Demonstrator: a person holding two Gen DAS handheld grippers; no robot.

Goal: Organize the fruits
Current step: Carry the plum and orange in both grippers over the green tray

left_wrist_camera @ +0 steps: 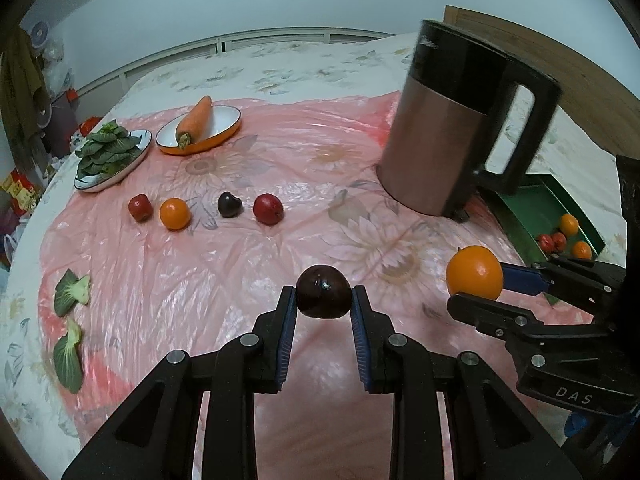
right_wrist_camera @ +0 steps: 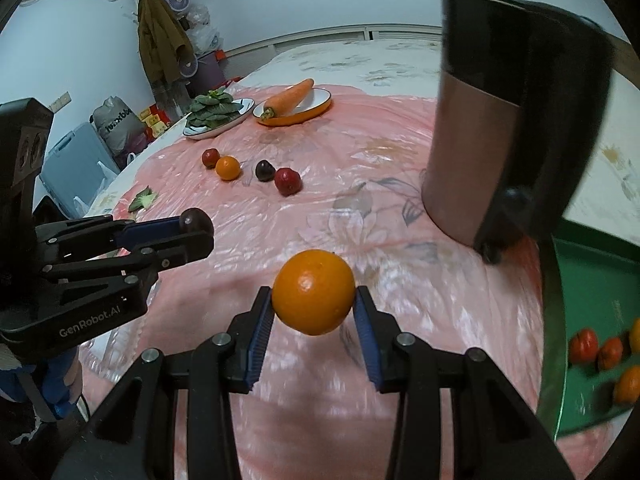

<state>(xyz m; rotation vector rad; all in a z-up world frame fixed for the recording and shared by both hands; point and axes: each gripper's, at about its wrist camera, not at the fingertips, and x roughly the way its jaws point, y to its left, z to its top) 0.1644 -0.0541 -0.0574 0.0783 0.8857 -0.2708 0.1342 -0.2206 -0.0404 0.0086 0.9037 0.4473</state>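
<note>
My left gripper (left_wrist_camera: 323, 300) is shut on a dark plum (left_wrist_camera: 322, 291) and holds it above the pink sheet; it also shows in the right wrist view (right_wrist_camera: 196, 226). My right gripper (right_wrist_camera: 314, 304) is shut on an orange (right_wrist_camera: 314, 292), seen from the left wrist too (left_wrist_camera: 475, 272). A row of fruit lies farther back: a red fruit (left_wrist_camera: 140, 207), a small orange (left_wrist_camera: 174, 213), a dark plum (left_wrist_camera: 229, 204) and a red apple (left_wrist_camera: 268, 209). A green tray (left_wrist_camera: 536, 204) at the right holds several small red and orange fruits (left_wrist_camera: 568, 236).
A steel and black kettle (left_wrist_camera: 448, 120) stands right of centre, next to the tray. At the back left are a plate of greens (left_wrist_camera: 108, 152) and an orange bowl (left_wrist_camera: 224, 136) with a carrot (left_wrist_camera: 195, 120). Loose green leaves (left_wrist_camera: 70, 320) lie at the left.
</note>
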